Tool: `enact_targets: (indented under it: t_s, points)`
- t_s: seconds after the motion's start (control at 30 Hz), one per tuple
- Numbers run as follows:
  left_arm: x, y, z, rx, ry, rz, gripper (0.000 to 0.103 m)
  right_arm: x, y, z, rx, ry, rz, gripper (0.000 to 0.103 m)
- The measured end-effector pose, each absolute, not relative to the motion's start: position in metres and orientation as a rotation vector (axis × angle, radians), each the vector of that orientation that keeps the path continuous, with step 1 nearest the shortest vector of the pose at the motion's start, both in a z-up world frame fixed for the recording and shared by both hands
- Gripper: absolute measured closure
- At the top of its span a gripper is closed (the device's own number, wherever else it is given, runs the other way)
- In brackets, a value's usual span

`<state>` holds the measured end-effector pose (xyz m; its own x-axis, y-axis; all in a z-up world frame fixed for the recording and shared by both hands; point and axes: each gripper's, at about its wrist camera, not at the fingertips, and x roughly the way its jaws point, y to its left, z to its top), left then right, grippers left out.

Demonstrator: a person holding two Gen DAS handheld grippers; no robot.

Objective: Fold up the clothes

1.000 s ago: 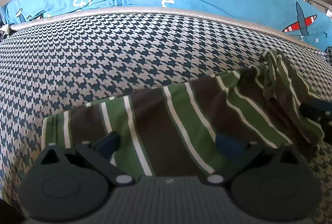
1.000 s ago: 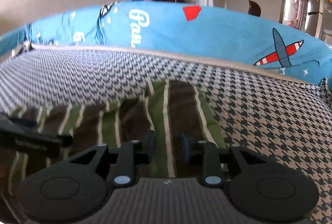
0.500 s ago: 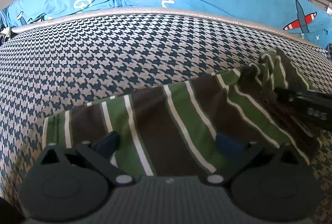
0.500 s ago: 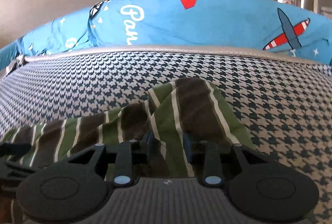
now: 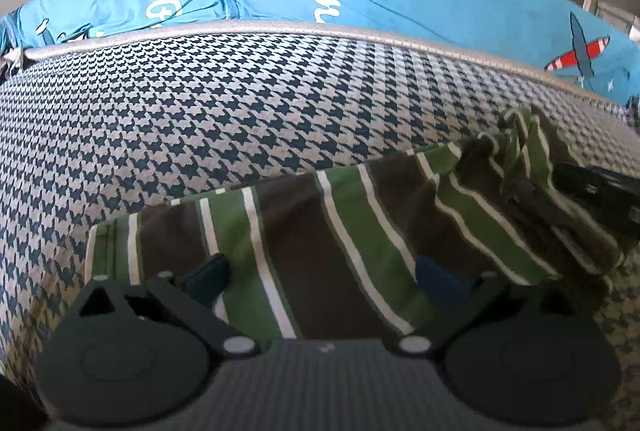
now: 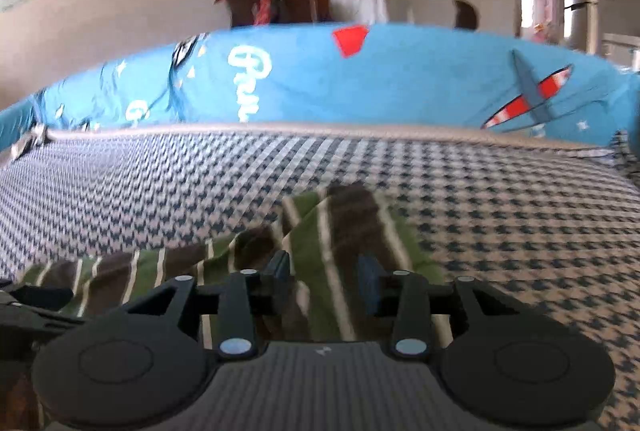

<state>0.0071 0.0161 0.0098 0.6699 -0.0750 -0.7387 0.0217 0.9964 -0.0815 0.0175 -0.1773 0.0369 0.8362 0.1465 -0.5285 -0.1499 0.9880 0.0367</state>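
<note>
Left gripper (image 5: pixel 320 271): jaws spread wide, low over near edge of green-brown-white striped cloth garment (image 5: pixel 320 231), gripping nothing. Right gripper (image 6: pixel 324 271): jaws parted, garment's bunched right end between them, not clamped as far as blur shows. Garment lies as long band on navy-white houndstooth mattress (image 5: pixel 240 103), left part flat, right end rumpled. Judgement: partly folded at most; right end needs laying over or smoothing.

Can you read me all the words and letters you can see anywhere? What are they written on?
"Pan": white curly letters on the blue airplane bedding; the word runs on behind the checked bed cover, so the rest is hidden.
"G": a big white letter further left on the same bedding; what follows is hidden.
In the right wrist view the same letters are too blurred to read.
The striped garment has no words.
</note>
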Motion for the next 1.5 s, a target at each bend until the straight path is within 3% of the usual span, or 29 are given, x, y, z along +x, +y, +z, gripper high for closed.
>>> enact_targets:
  t_s: [0.23, 0.53, 1.07, 1.5]
  points:
    - [0.004, 0.027, 0.01, -0.079, 0.832, -0.025, 0.0, -0.031, -0.211, 0.043, 0.157, 0.521, 0.012, 0.06]
    - [0.004, 0.028, 0.007, -0.066, 0.84, -0.018, 0.0, -0.045, -0.207, 0.043, 0.108, 0.484, -0.009, 0.06]
    - [0.005, 0.019, 0.002, -0.017, 0.847, -0.013, 0.0, -0.009, -0.205, 0.01, 0.136, 0.608, -0.019, 0.059]
    - [0.001, 0.016, -0.003, 0.02, 0.82, -0.018, 0.0, -0.012, -0.194, 0.002, 0.017, 0.598, -0.024, 0.056]
